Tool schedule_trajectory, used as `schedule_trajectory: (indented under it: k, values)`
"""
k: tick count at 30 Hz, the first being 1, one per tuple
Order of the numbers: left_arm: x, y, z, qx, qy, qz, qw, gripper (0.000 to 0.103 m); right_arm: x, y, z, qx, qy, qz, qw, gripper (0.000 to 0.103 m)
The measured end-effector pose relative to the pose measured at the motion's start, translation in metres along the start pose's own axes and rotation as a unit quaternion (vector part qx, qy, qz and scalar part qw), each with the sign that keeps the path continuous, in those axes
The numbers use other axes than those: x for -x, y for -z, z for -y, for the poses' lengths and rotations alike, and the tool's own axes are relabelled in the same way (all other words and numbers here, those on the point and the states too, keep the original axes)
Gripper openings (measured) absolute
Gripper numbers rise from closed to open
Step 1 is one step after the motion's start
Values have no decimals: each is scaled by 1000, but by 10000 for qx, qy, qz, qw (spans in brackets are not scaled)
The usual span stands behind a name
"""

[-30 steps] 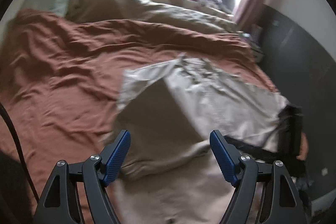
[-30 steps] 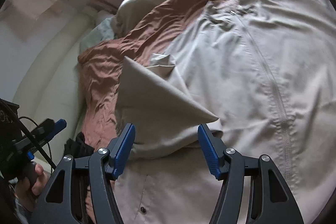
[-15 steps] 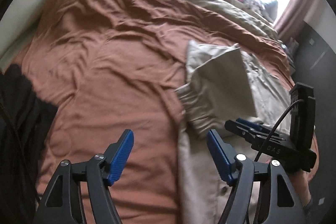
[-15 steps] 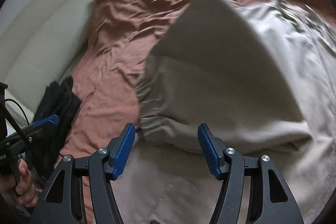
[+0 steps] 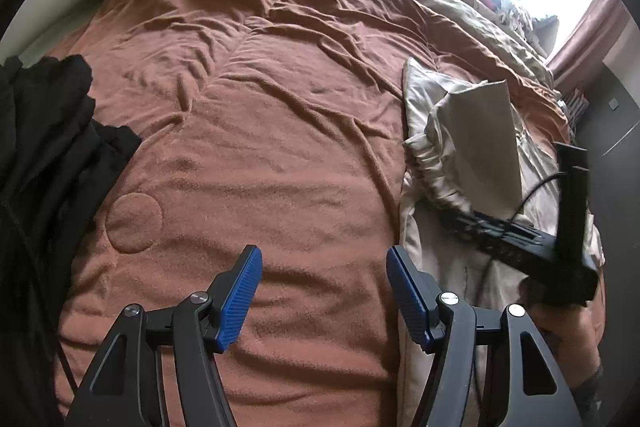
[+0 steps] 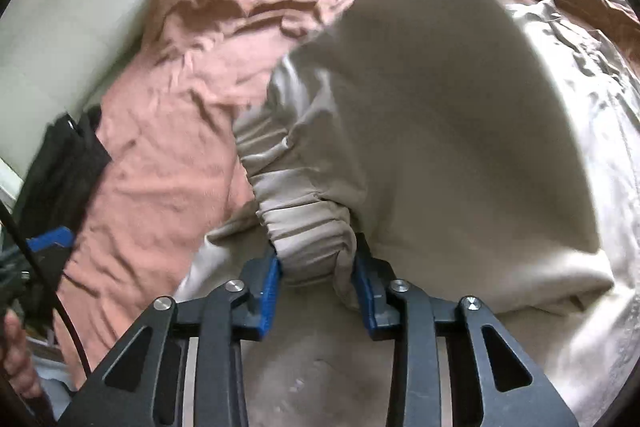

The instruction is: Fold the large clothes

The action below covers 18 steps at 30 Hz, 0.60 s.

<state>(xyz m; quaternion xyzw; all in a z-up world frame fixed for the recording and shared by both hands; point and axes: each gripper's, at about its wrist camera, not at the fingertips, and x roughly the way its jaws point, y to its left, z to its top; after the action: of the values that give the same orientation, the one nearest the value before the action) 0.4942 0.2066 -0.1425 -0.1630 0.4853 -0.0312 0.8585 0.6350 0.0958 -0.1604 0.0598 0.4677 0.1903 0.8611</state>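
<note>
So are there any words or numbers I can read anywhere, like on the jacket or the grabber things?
No readable text anywhere in these pictures.
Beige fabric jacket: no label or print shows.
Black and blue left gripper, open over the rust-brown bed blanket: no markings.
Black and blue right gripper, shut on the gathered beige sleeve cuff: its side, seen from the left wrist view, is too blurred to read.

left hand-held gripper (image 5: 322, 293): my black angular frame, ribbed blue pads (image 5: 240, 297), silver screws at the pivots | right hand-held gripper (image 6: 316, 281): same black frame, blue pads (image 6: 269, 287), round silver screws | cable (image 5: 532, 189): thin, black | skin: bare fingers (image 6: 18, 359) at my left handle
</note>
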Motion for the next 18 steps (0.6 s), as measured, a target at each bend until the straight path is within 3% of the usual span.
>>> schedule_trajectory:
  k: [10,18]
  values:
    - [-9,-11,42,-251,146,41,9996,66,75,11,61,-919,-539,721,9917,26]
    - [-27,-11,71,-461,176,-81,9987,66,156,46,157,-1896,-711,1490,9679,25]
